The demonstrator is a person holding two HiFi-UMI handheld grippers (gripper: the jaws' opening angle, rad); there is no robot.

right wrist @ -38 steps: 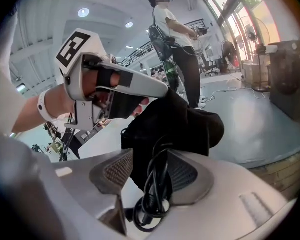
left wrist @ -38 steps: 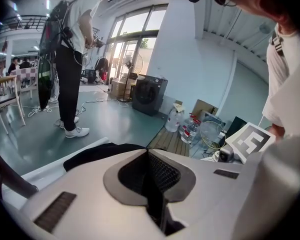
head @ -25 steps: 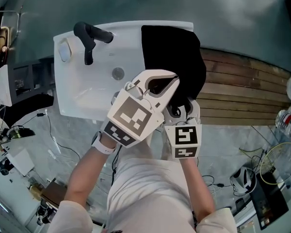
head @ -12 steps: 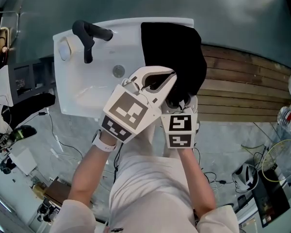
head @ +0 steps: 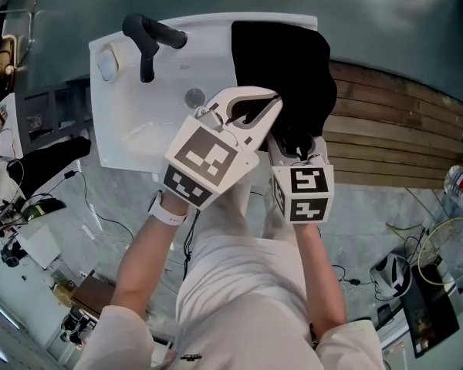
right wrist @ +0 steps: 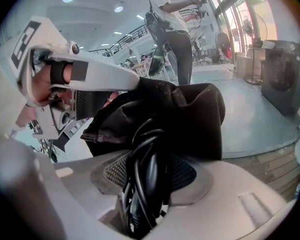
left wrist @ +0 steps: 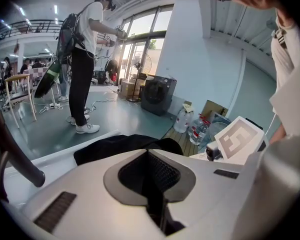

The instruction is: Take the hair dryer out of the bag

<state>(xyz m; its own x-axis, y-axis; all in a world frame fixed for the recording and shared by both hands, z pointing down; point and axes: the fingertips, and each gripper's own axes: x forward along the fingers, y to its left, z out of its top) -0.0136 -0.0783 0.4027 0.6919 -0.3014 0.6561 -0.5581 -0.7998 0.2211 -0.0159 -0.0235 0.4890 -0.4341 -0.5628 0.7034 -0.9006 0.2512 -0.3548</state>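
Observation:
A black bag (head: 282, 68) lies on the right side of a white sink (head: 139, 122). My left gripper (head: 268, 114) is shut on the bag's near rim and holds its mouth up; its white finger (right wrist: 105, 74) shows over that rim in the right gripper view. My right gripper (head: 295, 149) reaches into the mouth. Its jaws have just been closing, and a coiled black cord (right wrist: 145, 169) fills the gap between the pads (right wrist: 187, 176). The hair dryer's body is hidden inside the bag (right wrist: 190, 119).
A black faucet (head: 148, 41) stands at the sink's back left. Wooden slats (head: 401, 145) run to the right of the bag. Water bottles (head: 461, 182), cables and gear lie on the floor around. A person (left wrist: 85, 59) stands far off.
Both grippers stay at the bag's mouth. The right gripper's marker cube sits slightly further right and higher in the picture, which itself has shifted a little.

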